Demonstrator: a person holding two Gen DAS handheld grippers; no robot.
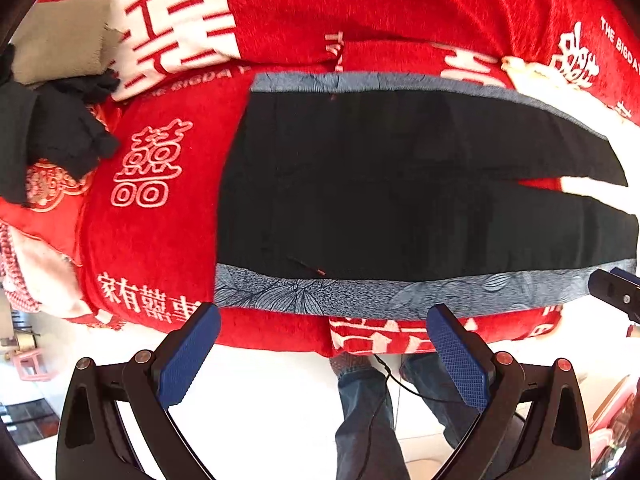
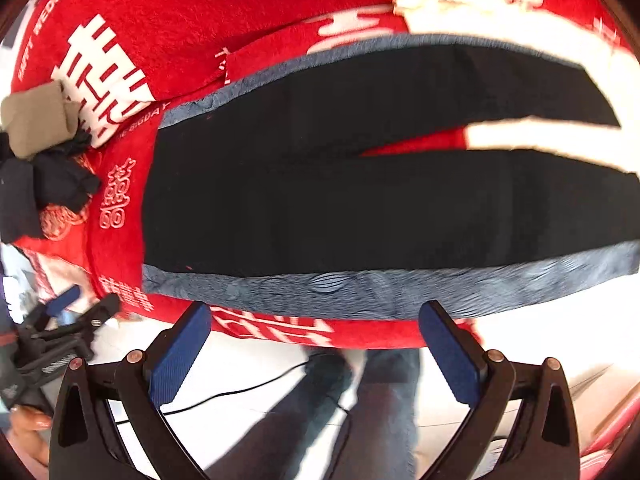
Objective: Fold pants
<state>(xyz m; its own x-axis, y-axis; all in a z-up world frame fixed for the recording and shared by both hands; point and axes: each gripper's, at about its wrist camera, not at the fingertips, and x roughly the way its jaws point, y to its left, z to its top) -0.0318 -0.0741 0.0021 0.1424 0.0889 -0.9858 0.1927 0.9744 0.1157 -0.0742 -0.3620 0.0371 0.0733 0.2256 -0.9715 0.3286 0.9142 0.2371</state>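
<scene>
Red blanket (image 1: 360, 8) — plush, printed with white characters, covering the bed edge to edge in both views. White floor below its near edge.

Pants (image 1: 380, 184) — black with grey patterned side panels, spread flat on the blanket, waistband to the left, legs running right and parting into a narrow V.

Dark garments (image 1: 48, 132) and a tan folded cloth (image 1: 60, 36) — piled at the far left of the blanket, well apart from the pants. A cream cloth (image 1: 532, 72) lies beyond the far leg.

Person's legs (image 1: 368, 412) in jeans, standing on the floor beside the bed; a thin black cable crosses near them.

Left hand-held gripper (image 1: 322, 356) — released, blue pads wide apart, poised over the bed's near edge, holding nothing.

Right hand-held gripper (image 2: 316, 356) — likewise released and empty. Only the right wrist view shows the left gripper from outside, at lower left, with a hand (image 2: 28, 424) beneath it; the left wrist view catches just a tip of the right one at its right edge.
</scene>
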